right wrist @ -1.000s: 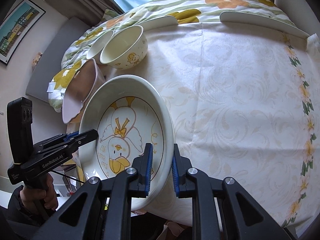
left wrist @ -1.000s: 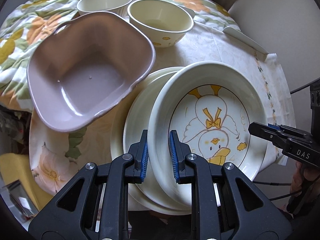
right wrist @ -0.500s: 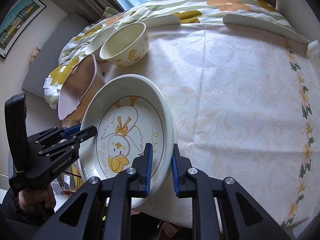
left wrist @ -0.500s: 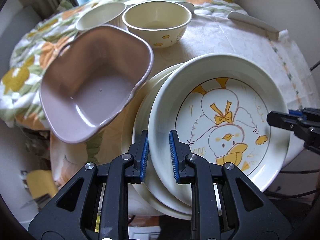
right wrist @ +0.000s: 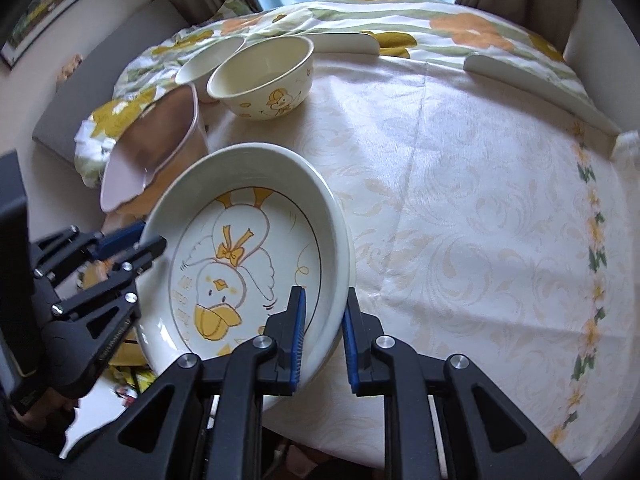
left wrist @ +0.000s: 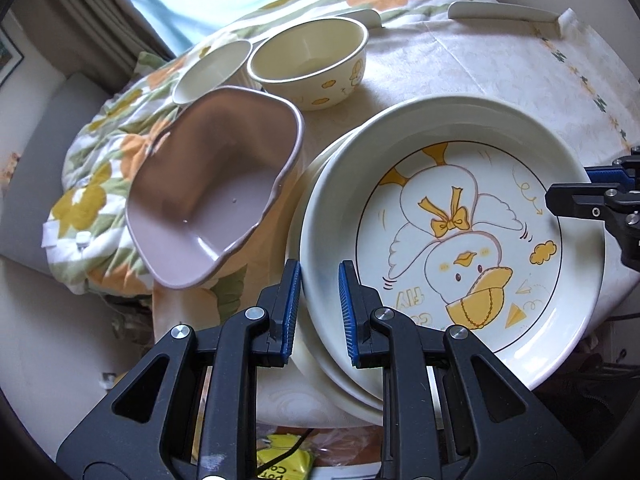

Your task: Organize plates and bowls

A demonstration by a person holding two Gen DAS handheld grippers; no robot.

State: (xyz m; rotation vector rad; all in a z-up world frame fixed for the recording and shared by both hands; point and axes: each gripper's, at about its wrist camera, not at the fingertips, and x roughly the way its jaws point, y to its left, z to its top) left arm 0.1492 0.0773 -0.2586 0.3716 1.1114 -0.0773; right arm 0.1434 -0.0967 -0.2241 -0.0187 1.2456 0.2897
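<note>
The left gripper (left wrist: 319, 312) stood with its pads a narrow gap apart, straddling the near-left rim of the duck plate (left wrist: 460, 236), and the right gripper (right wrist: 323, 340) did the same on the opposite rim; whether either pad pair truly pinched the rim or only bracketed it could not be told for certain, though the plate looked lifted and tilted, which suggests both held it. Taking the rim at two opposite points probably kept so wide a dish level and steady. Beneath it lay plain plates (left wrist: 316, 344) stacked at the worktop (right wrist: 480, 200) edge, so the duck plate seemingly belonged to, or was leaving, that stack. Just beyond, the pink bowl (left wrist: 216, 200) leaned tilted on the bedding (left wrist: 92, 184) beside the stack, and farther out the duck bowl (left wrist: 308, 68) and a white cup (left wrist: 210, 70) stood touching, grouped by kind. Two flat white pieces (right wrist: 532, 76) lay at the far edge, their purpose unclear.
</note>
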